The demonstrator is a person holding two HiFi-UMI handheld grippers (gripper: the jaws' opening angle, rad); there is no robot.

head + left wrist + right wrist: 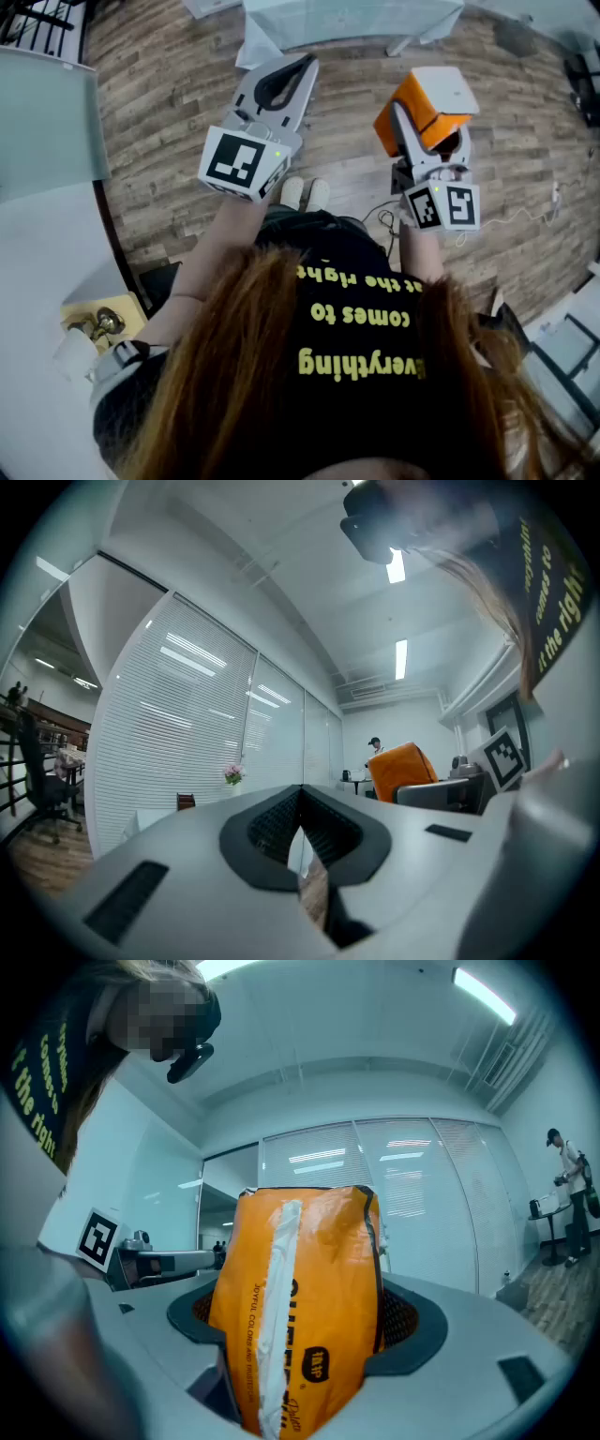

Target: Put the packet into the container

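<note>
The right gripper (420,127) has its fingers (413,1322) clamped on the sides of the orange packet (311,1297), which stands upright between them; the left gripper (279,82) is held beside it, fingers (265,829) pressed together on nothing; both hang above the wooden floor (164,103).

My left gripper (298,70) is raised above the floor (169,75), left of my right gripper (427,117). The packet (419,111) sits upright between the right gripper's jaws. My shoes (305,194) stand on the floor between both grippers.
</note>
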